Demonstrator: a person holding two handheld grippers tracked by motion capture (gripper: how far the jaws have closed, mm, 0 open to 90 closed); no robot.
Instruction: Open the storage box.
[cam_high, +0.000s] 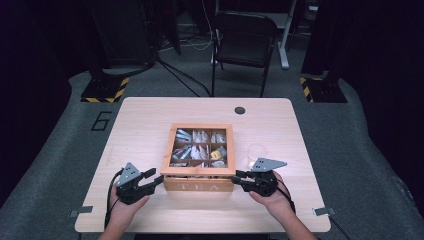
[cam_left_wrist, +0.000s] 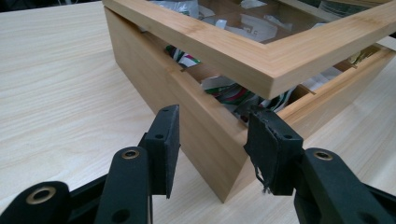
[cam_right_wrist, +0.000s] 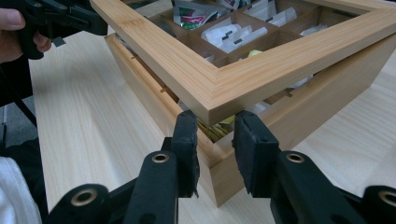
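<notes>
Tea box (cam_high: 198, 185) on tabletop (cam_high: 145, 120), lid (cam_high: 198, 171) ajar; left gripper (cam_high: 156, 180) and right gripper (cam_high: 236, 178), jaws spread, at its front corners

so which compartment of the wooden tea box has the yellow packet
The right-hand compartment of the middle row: its yellow packet sits nearest the clear glass; the wooden tea box's other compartments hold white, green or grey packets.

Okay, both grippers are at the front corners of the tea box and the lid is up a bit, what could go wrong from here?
1. The lid is only partly raised, and the jaws of the right gripper sit open under its corner; it could slip and drop shut.
2. The left gripper straddles the box's corner; uneven lifting may twist the lid.
3. The clear glass stands close beside the right gripper and could be knocked.
</notes>
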